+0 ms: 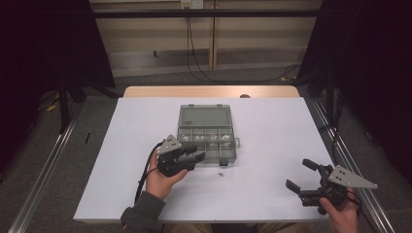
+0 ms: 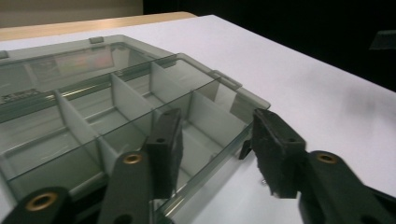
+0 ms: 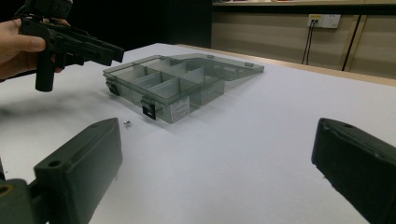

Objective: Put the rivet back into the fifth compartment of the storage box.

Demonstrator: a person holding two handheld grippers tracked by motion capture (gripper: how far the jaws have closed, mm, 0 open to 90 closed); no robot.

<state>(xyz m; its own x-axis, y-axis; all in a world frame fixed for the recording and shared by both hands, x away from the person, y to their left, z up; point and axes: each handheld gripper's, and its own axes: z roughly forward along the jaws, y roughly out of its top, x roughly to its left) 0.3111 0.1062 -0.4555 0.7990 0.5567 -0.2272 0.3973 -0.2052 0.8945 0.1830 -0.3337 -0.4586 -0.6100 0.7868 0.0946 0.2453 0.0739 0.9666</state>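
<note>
1. An open box (image 1: 206, 138) of clear grey plastic sits at the middle of the white table (image 1: 272, 145), its lid laid flat on the far side.
2. The left gripper (image 1: 197, 156) hangs over the box's near left corner, jaws parted and holding nothing; in the left gripper view (image 2: 217, 149) they straddle the near wall above empty compartments.
3. A small screw (image 1: 220, 173) lies on the table just in front of the box, right of the left gripper.
4. The right gripper (image 1: 300, 174) hovers near the table's near right corner, well apart from the box, jaws wide open and empty.
</note>
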